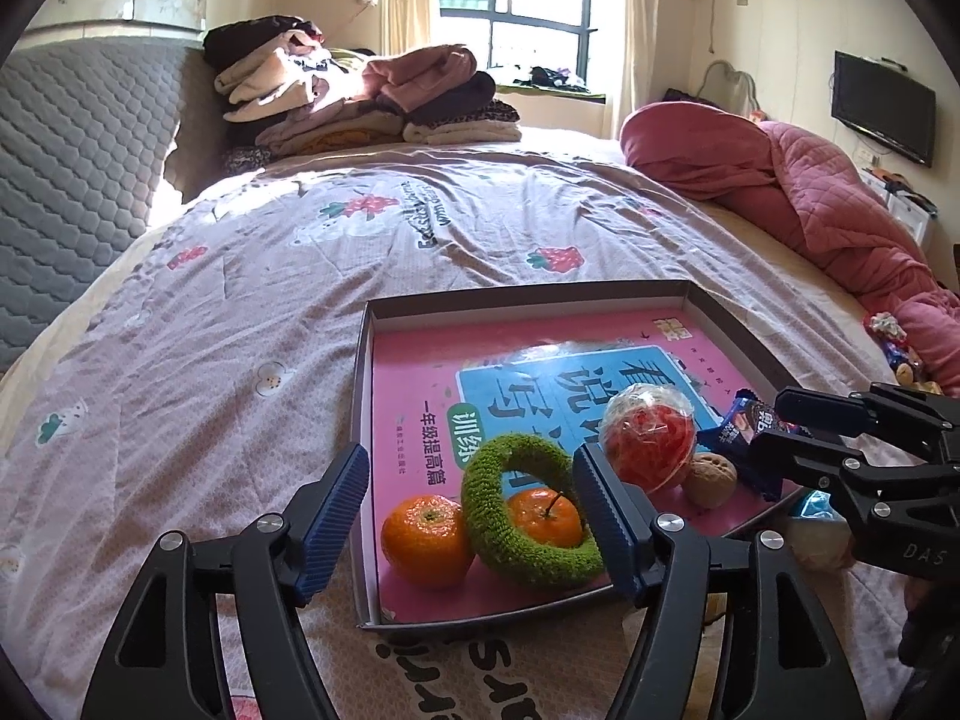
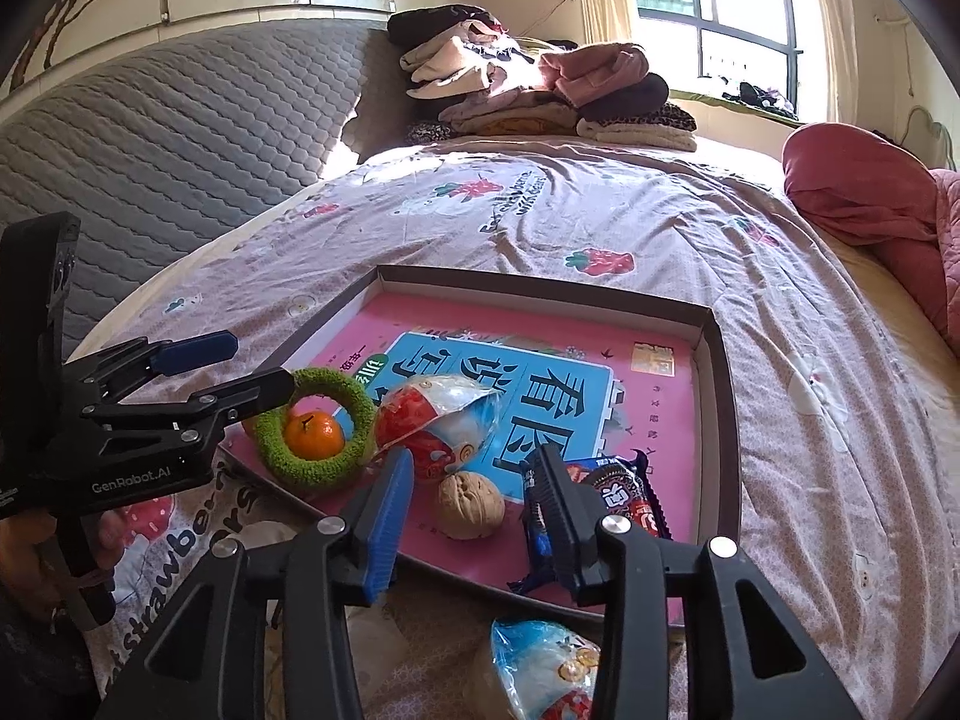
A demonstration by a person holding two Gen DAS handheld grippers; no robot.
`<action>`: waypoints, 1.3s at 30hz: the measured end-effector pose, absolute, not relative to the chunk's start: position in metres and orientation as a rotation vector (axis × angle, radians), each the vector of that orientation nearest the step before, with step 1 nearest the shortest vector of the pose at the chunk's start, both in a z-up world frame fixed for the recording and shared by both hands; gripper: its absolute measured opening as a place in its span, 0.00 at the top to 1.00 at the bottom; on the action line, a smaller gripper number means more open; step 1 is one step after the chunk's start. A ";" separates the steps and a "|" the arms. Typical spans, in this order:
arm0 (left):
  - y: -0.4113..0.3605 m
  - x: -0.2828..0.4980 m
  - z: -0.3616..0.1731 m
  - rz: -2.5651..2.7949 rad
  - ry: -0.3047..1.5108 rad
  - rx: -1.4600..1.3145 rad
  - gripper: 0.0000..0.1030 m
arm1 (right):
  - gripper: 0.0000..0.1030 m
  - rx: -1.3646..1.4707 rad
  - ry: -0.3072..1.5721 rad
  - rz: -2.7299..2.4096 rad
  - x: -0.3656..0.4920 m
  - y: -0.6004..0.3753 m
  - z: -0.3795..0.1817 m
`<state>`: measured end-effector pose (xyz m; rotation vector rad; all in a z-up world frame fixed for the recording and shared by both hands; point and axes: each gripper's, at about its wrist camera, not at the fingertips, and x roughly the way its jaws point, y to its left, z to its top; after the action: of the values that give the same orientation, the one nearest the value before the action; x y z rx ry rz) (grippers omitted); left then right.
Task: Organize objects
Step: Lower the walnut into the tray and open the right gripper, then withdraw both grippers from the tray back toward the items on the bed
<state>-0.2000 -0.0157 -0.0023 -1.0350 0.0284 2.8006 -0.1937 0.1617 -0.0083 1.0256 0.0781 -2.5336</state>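
Left tool (image 1: 471, 531) gapes around green ring (image 1: 528, 516); right tool (image 2: 474, 507) parted, walnut (image 2: 471, 505) between.

Daylight pours through the window (image 1: 528, 0) at the back, blown out to near white in both views. It lays bright patches and soft shadows across the bedspread (image 1: 252, 312). Glare sits on the glossy book cover (image 1: 540, 360). Fisheye bending curves the room's edges, and dark vignetting fills the corners. Focus seems sharp near the middle, perhaps softer at the rim.
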 end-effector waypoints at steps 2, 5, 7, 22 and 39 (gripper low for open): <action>-0.016 -0.199 -0.001 2.799 0.028 -1.036 0.30 | 0.58 1.020 0.079 -2.540 -0.192 0.162 -0.006; -0.015 -0.198 0.001 2.803 0.029 -1.037 0.29 | 0.56 1.018 0.077 -2.547 -0.192 0.163 -0.005; -0.015 -0.197 0.002 2.804 0.024 -1.035 0.29 | 0.56 1.019 0.074 -2.553 -0.192 0.164 -0.004; -0.008 -0.182 0.020 2.794 0.021 -0.971 0.26 | 0.54 0.958 0.000 -2.616 -0.185 0.185 0.019; -0.005 -0.150 0.049 2.794 -0.037 -0.913 0.25 | 0.48 0.858 -0.066 -2.612 -0.163 0.194 0.046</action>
<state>-0.1505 -0.0049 0.0490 -0.9133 -0.0374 2.7938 -0.1628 0.1943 0.0460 0.8580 -0.0658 -2.6117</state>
